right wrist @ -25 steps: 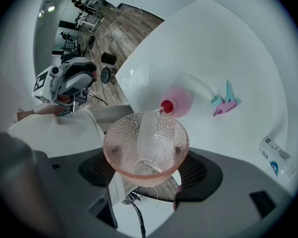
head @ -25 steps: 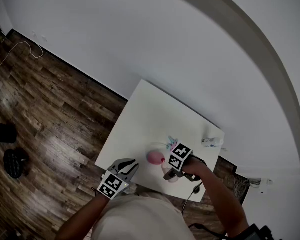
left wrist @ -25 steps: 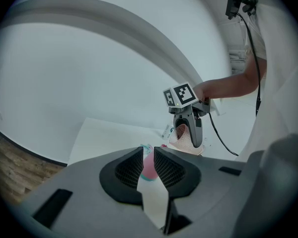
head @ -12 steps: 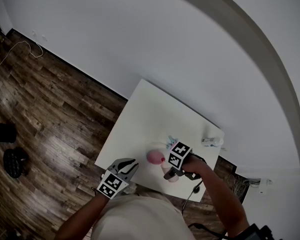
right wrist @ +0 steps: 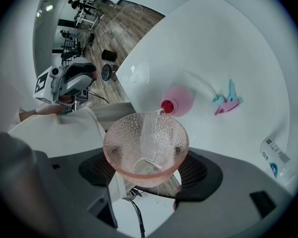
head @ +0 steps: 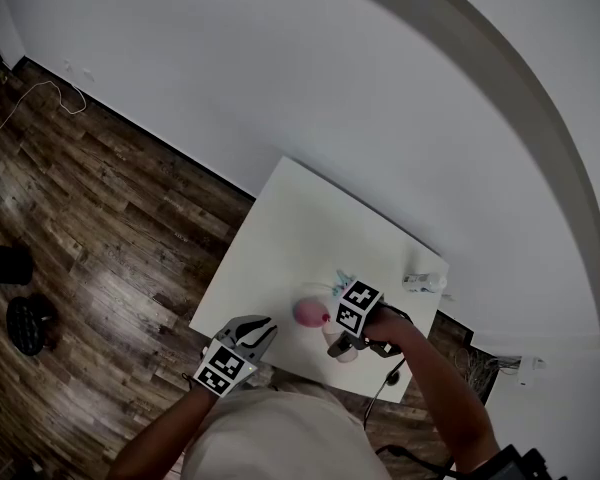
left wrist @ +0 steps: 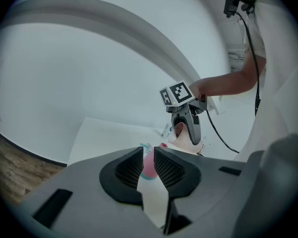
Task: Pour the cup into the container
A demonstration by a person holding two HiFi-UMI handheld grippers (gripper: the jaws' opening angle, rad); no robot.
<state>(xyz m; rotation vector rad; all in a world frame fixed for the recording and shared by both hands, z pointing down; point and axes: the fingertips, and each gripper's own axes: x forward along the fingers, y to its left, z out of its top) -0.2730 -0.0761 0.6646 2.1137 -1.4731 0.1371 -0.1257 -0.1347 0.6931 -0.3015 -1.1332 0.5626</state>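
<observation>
Cup (right wrist: pixel 146 150) has tipped slightly further in your right gripper (right wrist: pixel 148 175), jaws clamped on it; liquid runs into the container (right wrist: pixel 181 100) by the table's (head: pixel 280 238) near edge. Left gripper (left wrist: pixel 148 163) jaws are narrow and empty.

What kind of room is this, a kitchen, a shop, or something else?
Probably an indoor studio or lab set up for recording, not a home kitchen. A plain white table stands alone on wood flooring against a bare white wall, and dark racks of equipment stand farther back.
</observation>
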